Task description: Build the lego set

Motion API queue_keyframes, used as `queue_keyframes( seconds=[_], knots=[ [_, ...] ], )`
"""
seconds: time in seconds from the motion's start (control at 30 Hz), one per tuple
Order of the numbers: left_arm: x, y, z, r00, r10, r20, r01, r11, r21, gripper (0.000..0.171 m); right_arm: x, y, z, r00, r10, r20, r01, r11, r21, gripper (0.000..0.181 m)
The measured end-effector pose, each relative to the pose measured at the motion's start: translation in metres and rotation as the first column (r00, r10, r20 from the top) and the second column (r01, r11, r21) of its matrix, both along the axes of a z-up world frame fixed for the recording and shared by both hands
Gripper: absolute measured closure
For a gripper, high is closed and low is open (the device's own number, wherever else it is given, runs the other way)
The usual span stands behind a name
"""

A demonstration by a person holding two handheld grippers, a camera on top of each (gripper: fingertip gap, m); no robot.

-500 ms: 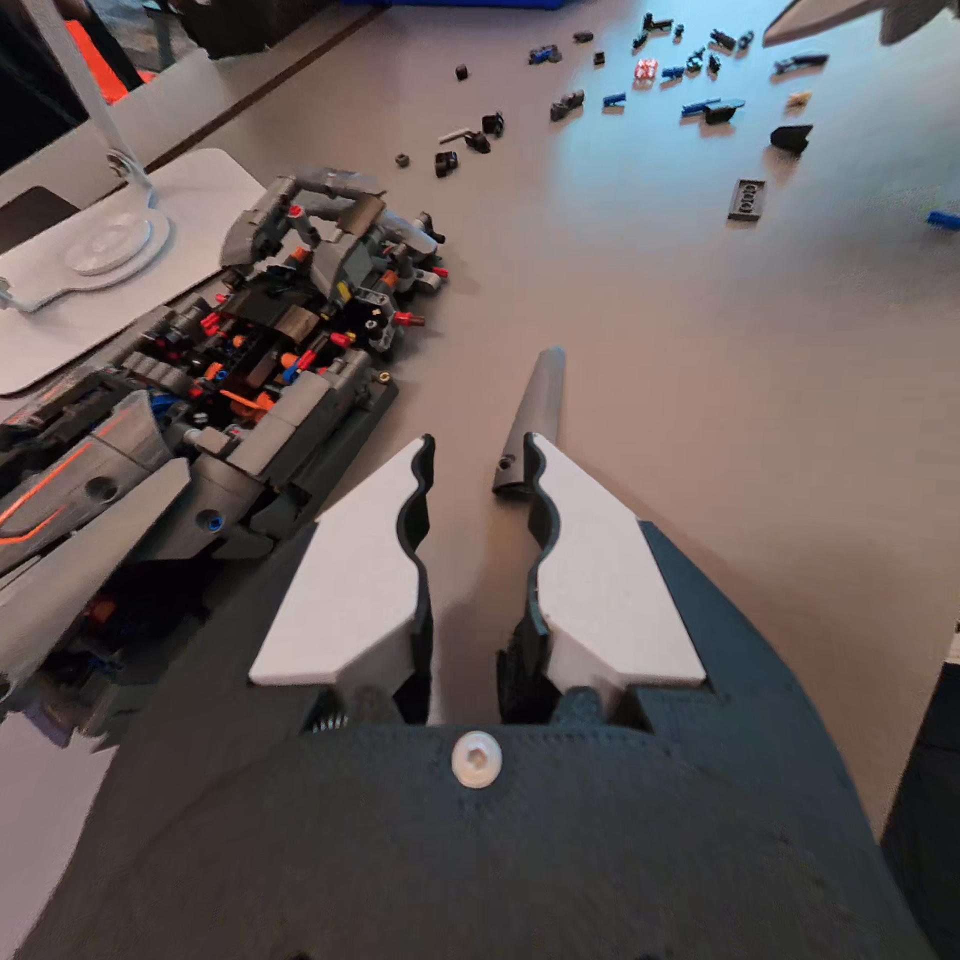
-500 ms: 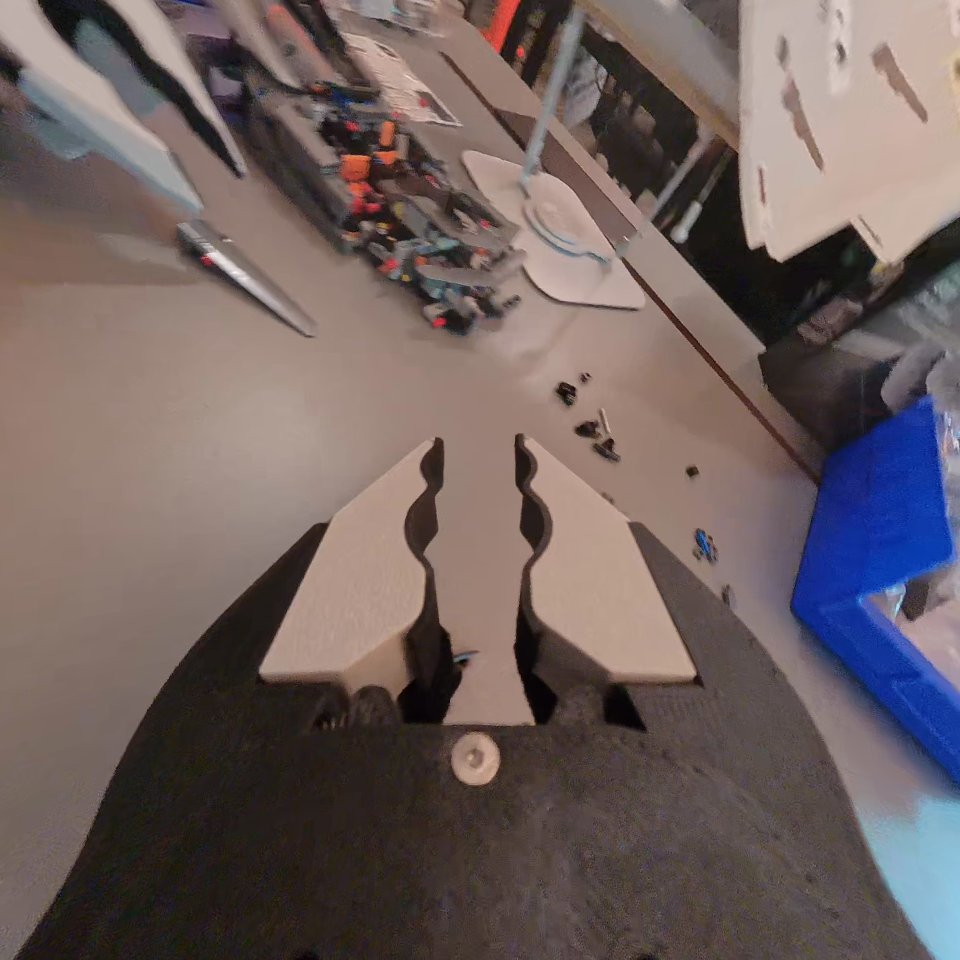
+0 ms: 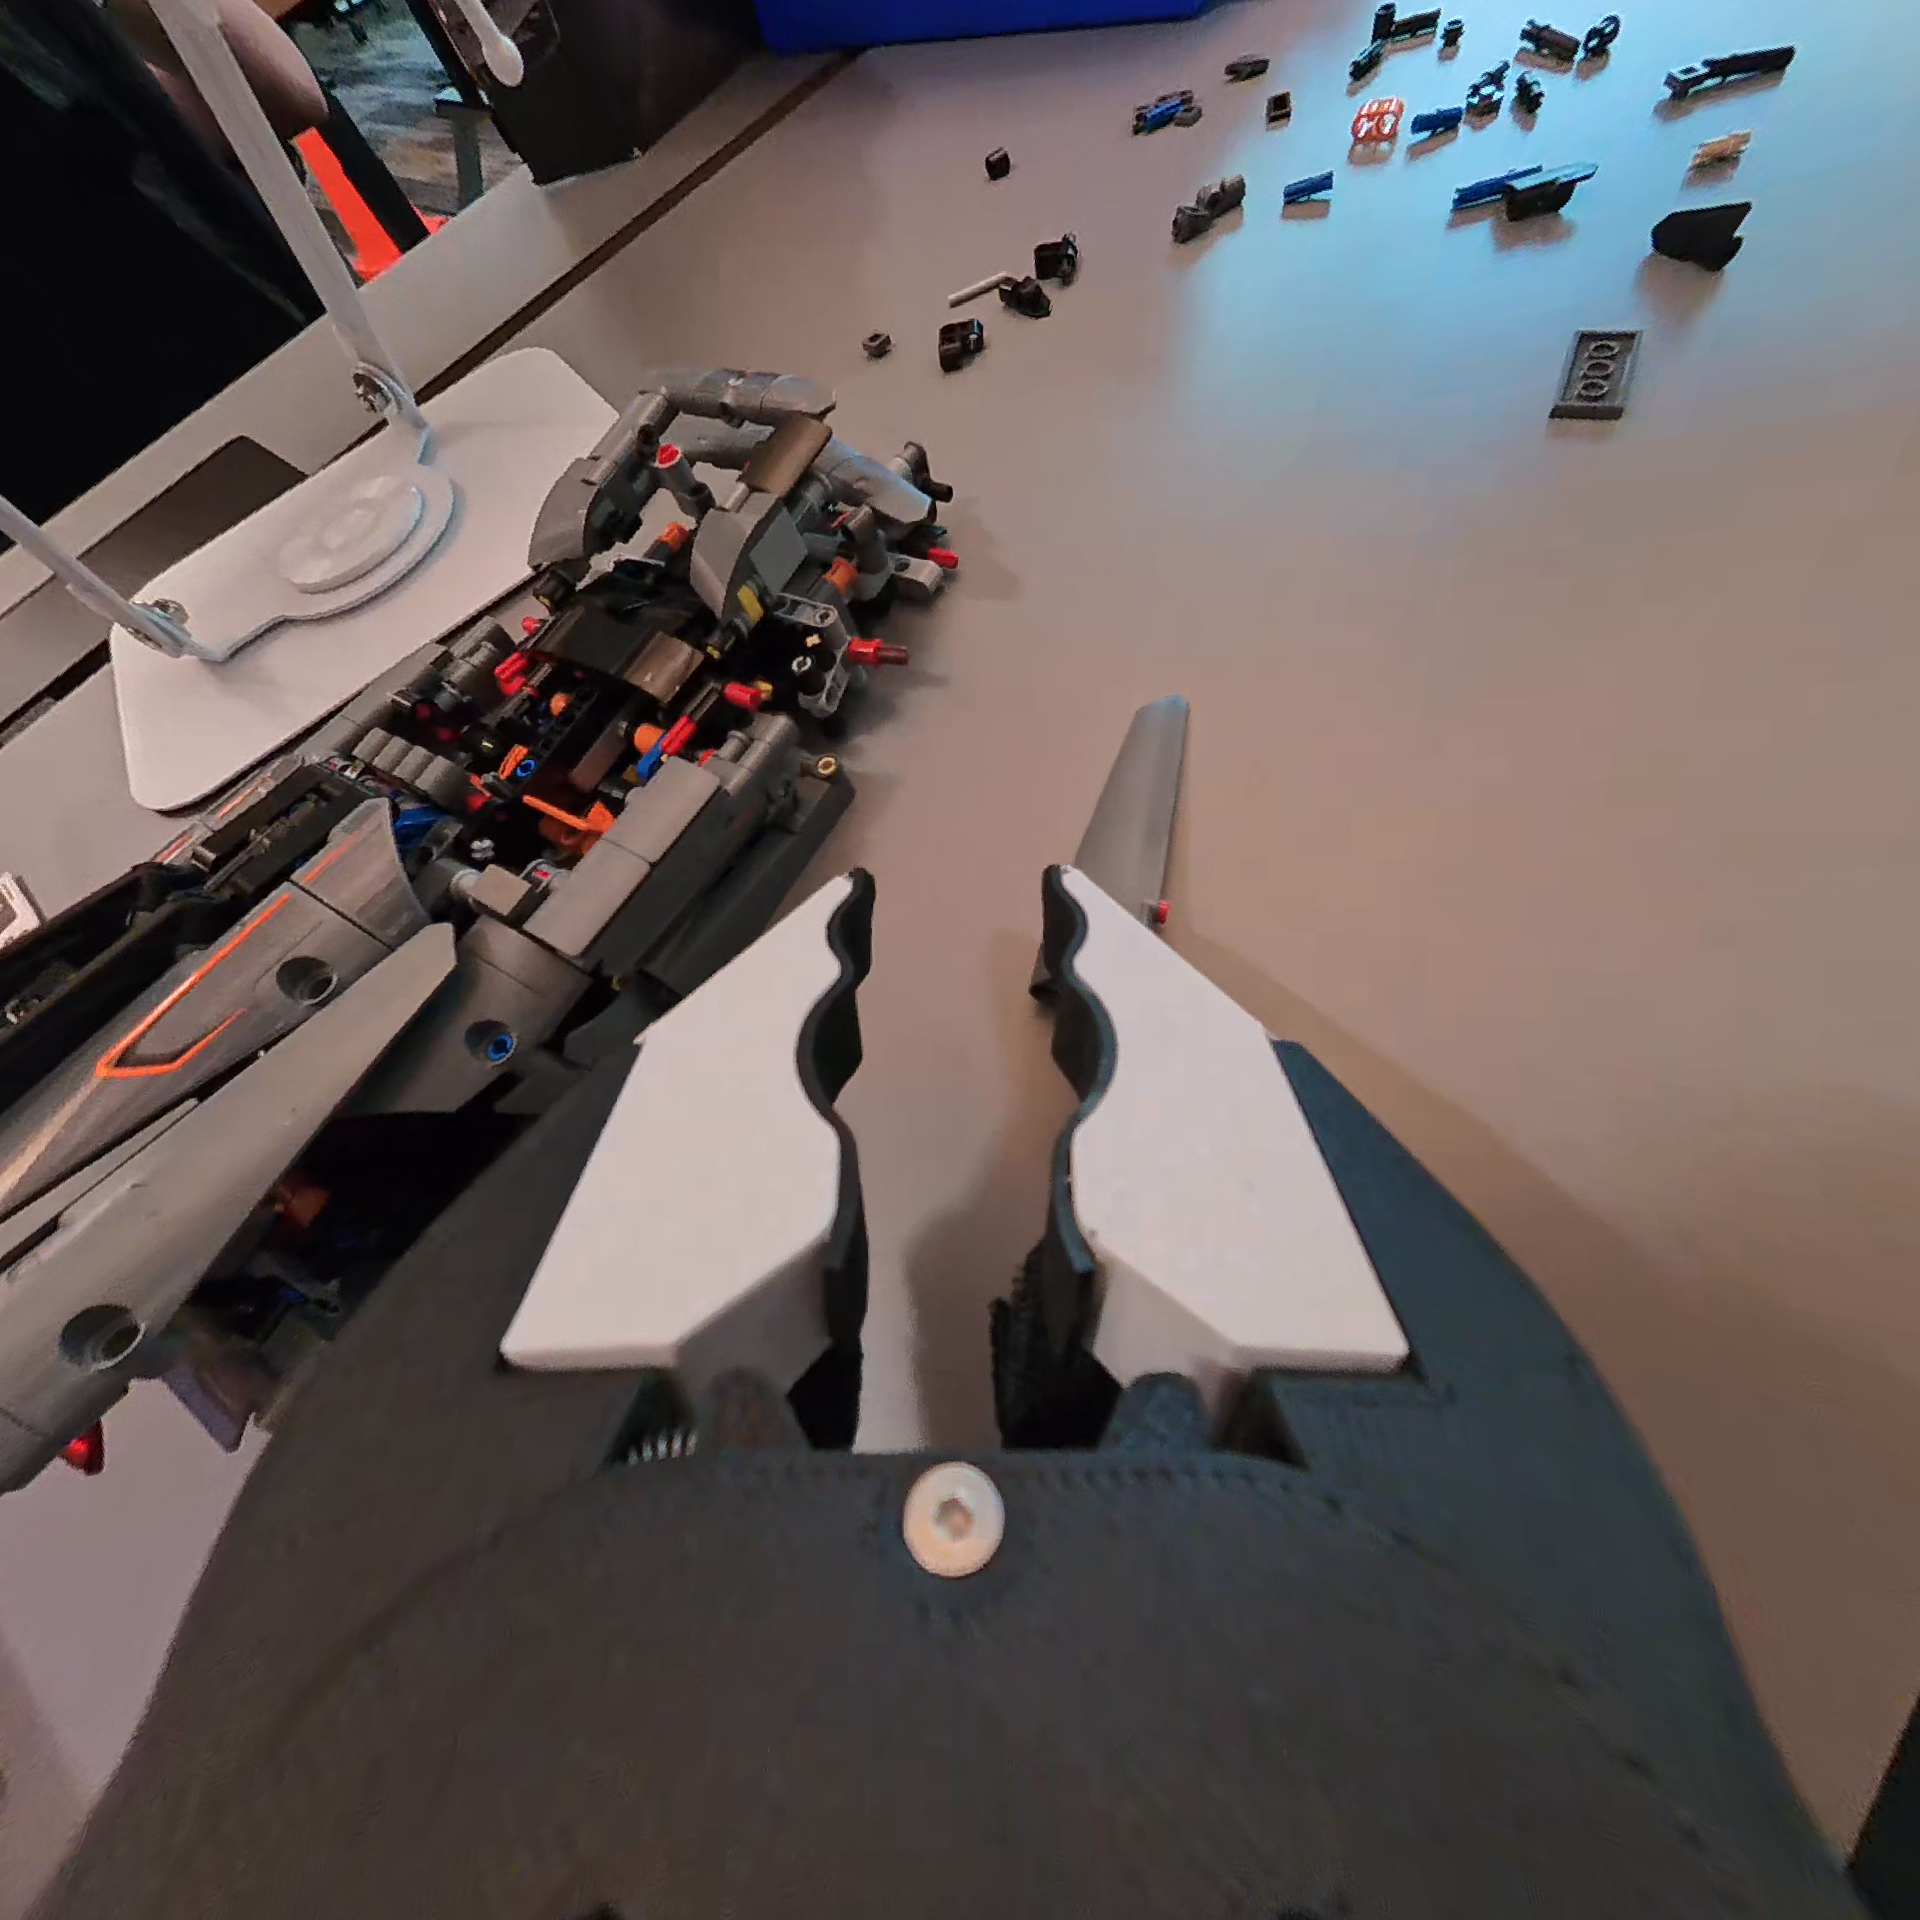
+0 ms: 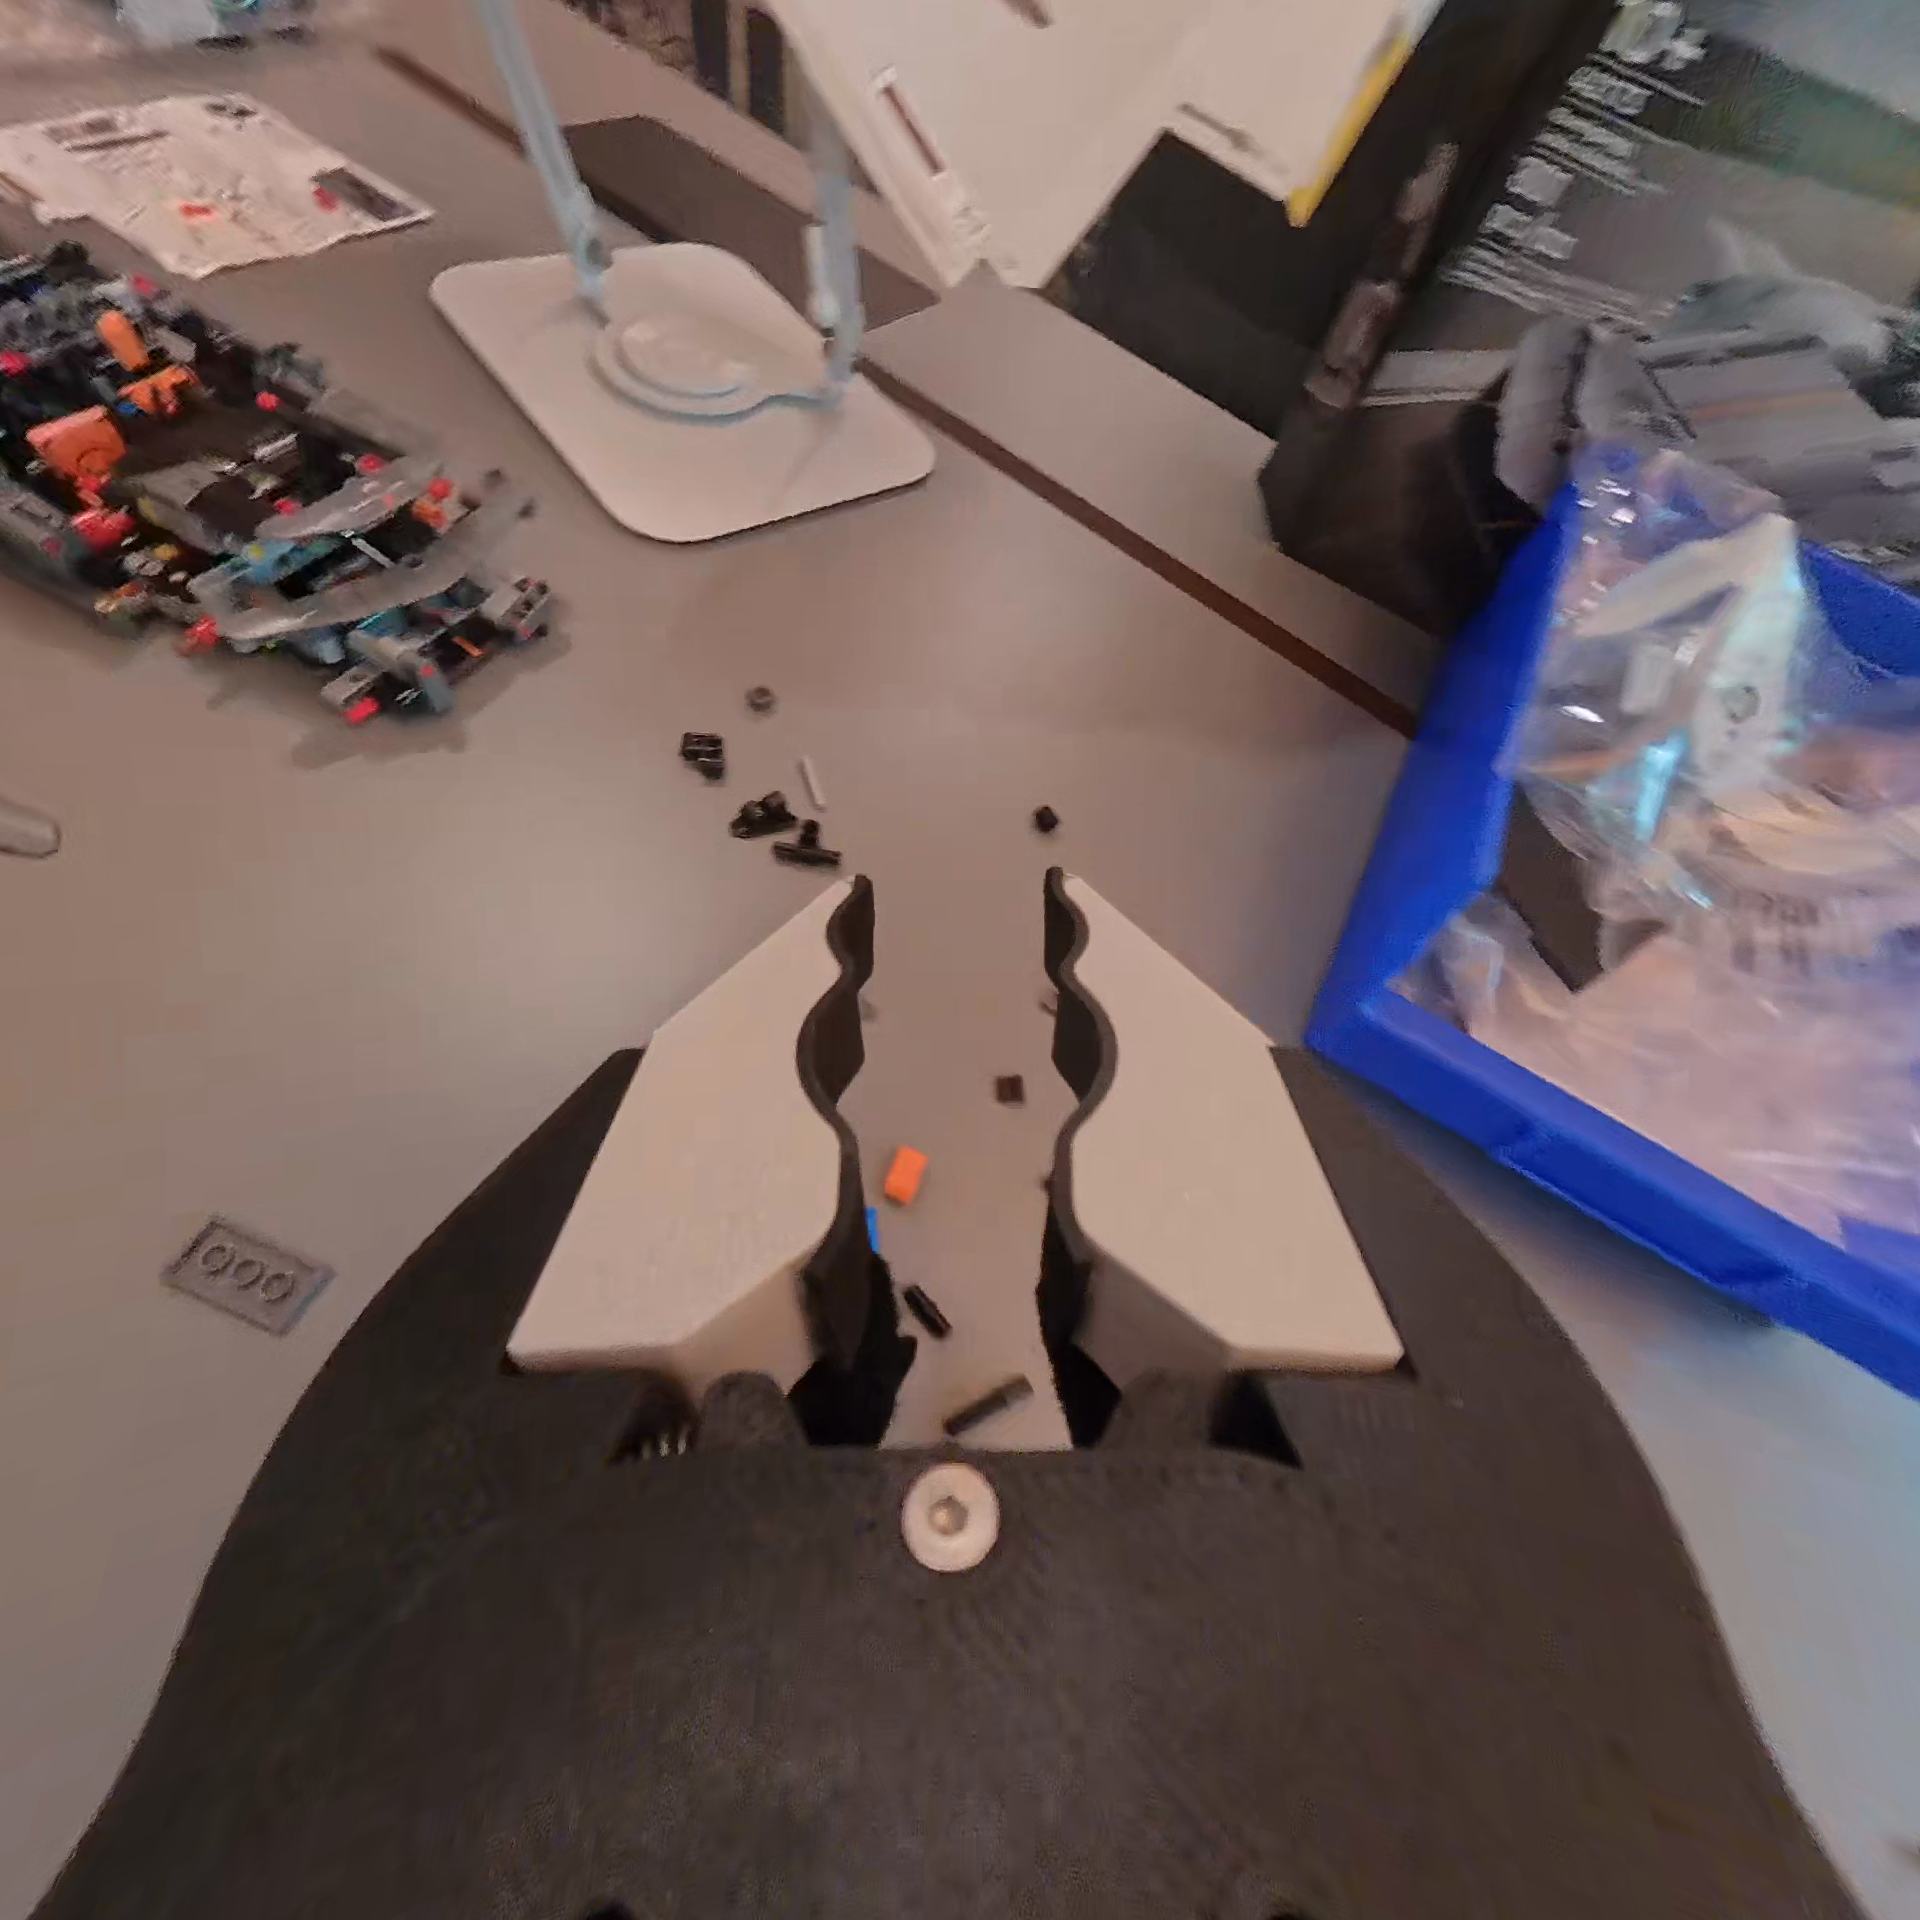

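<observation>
Gaping empty, both tongs (image 3: pixel 951 894) (image 4: pixel 951 894) hover over bare table (image 3: pixel 1455 831) beside the model (image 3: pixel 582 748).

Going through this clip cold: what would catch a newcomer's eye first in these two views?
The half-built grey model studded with red and orange pins, lying left of the open left tongs. Next, the bright blue bin holding clear plastic bags, at the right of the right wrist view. Small loose pieces lie scattered ahead of the open, empty right tongs.
</observation>
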State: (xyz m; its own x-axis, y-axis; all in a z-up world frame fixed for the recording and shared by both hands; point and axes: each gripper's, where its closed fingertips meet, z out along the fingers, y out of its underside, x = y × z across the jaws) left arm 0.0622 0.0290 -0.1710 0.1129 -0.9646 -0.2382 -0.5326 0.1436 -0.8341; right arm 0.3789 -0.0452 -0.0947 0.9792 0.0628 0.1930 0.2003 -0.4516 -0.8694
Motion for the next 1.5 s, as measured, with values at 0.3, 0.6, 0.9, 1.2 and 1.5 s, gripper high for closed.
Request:
queue_keyframes(
  seconds=[0.3, 0.6, 0.9, 1.2, 1.5],
  knots=[
    [0.001, 0.003, 0.003, 1.0, 0.008, 0.021, -0.008, 1.0, -0.016, 0.14, 0.071, -0.052, -0.006, 0.975, -0.22, -0.038, 0.222, 0.972, 0.079, 0.15],
    [0.002, 0.004, -0.001, 1.0, 0.014, -0.004, -0.014, 1.0, 0.003, 0.141, 0.06, -0.011, -0.047, 0.995, -0.086, -0.046, 0.079, 0.986, -0.15, 0.161],
    [0.002, 0.002, 0.002, 1.0, 0.005, 0.017, -0.005, 1.0, -0.009, 0.142, 0.072, 0.037, -0.104, 0.999, -0.025, -0.019, 0.015, 0.913, -0.408, 0.162],
    [0.003, 0.002, 0.0, 1.0, -0.001, 0.002, 0.001, 1.0, 0.003, 0.142, 0.068, 0.044, -0.112, 0.996, -0.011, -0.089, -0.025, 0.918, -0.397, 0.176],
    [0.003, 0.002, 0.0, 1.0, -0.001, 0.001, 0.001, 1.0, 0.006, 0.142, 0.035, 0.022, -0.073, 0.991, 0.089, -0.1, -0.116, 0.94, -0.32, 0.176]
  ],
)
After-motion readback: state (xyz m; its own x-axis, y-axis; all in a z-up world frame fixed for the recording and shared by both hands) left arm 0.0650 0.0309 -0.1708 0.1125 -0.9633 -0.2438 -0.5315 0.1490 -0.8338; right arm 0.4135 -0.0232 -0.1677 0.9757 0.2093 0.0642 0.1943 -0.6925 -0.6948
